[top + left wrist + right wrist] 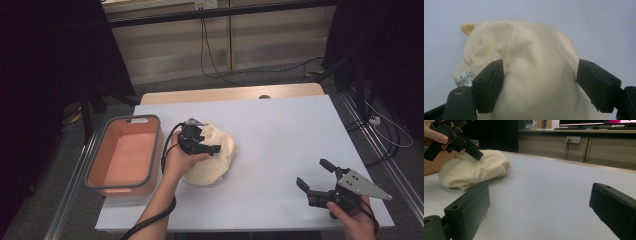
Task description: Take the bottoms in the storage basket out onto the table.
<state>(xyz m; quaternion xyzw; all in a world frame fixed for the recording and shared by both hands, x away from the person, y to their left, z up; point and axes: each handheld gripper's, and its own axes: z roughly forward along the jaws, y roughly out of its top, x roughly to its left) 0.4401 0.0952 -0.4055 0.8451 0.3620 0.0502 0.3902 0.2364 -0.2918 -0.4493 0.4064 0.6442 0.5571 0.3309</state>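
A salmon-pink tub [125, 155] is seen just left of the left gripper [209, 146]. Its jaws are spread around a cream cloth bundle [216, 155]. The right gripper [313, 173] is held wide open, well apart.

A pale blue-grey table [280, 135] is standing on a grey floor [250, 77], with its wooden edge [230, 93] showing at the far side. Beige cabinets [220, 40] are lining the back wall, black cables [210, 60] are hanging before them, and dark curtains [50, 60] are closing in both sides.
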